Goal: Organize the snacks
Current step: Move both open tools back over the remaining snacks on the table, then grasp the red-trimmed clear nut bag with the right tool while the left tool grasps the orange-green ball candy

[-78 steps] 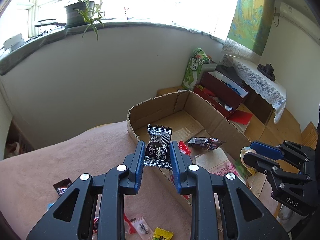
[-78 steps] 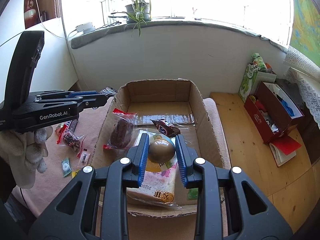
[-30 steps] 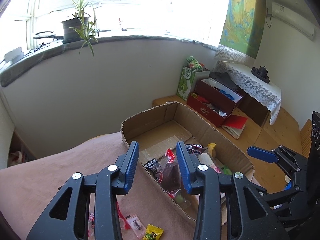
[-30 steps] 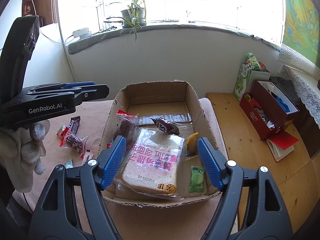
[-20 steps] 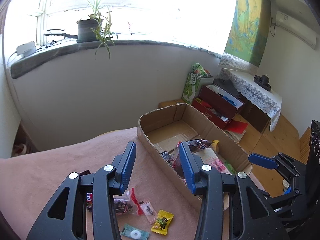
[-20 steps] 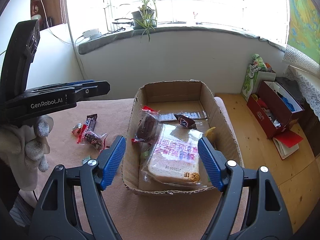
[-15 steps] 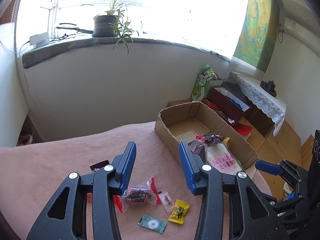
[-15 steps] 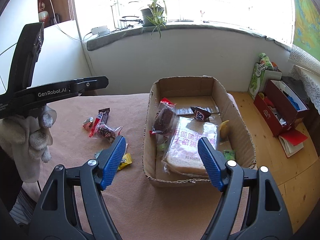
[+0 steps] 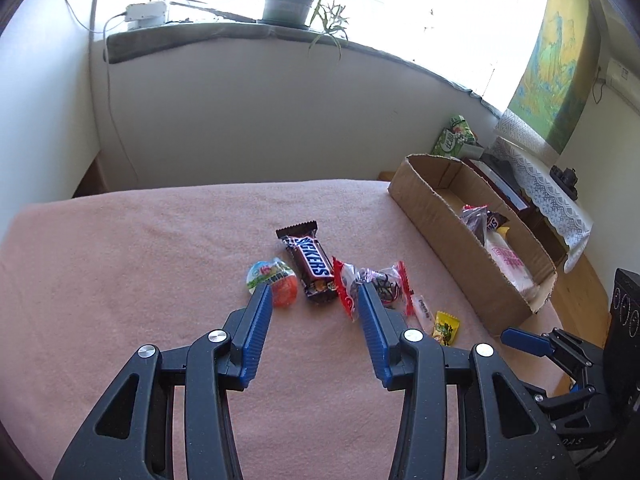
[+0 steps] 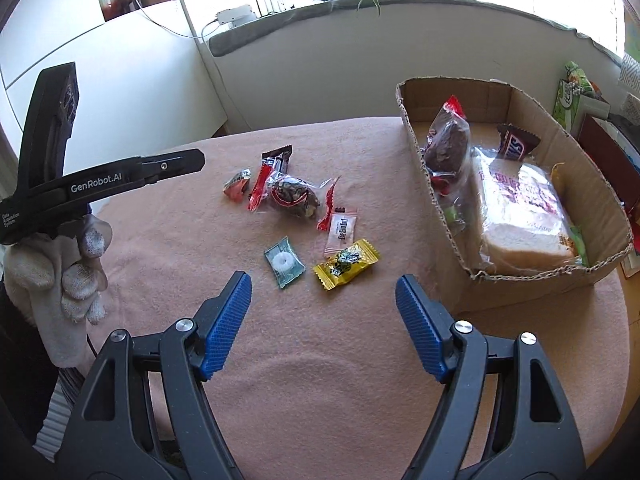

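Note:
Loose snacks lie on the pink cloth: a Snickers bar (image 9: 311, 261), a round orange-and-green sweet (image 9: 275, 282), a clear bag with red ends (image 9: 374, 286), a small white packet (image 10: 341, 231), a yellow candy (image 10: 346, 264) and a teal mint (image 10: 285, 262). The cardboard box (image 10: 452, 216) at the right holds a bread bag (image 10: 520, 216), a dark cake bag (image 10: 446, 144) and a small Snickers (image 10: 516, 146). My left gripper (image 9: 314, 300) is open and empty just short of the Snickers bar. My right gripper (image 10: 323, 286) is open and empty in front of the yellow candy.
The pink cloth covers the table (image 9: 120, 260). A wall with a windowsill and a potted plant (image 9: 288, 0) runs behind. A red box (image 9: 516, 196) and a green bag (image 9: 456, 140) sit beyond the cardboard box, over a wooden floor.
Both grippers let go of their snacks in the box, opened, and swung left from the box to the loose snacks on the cloth.

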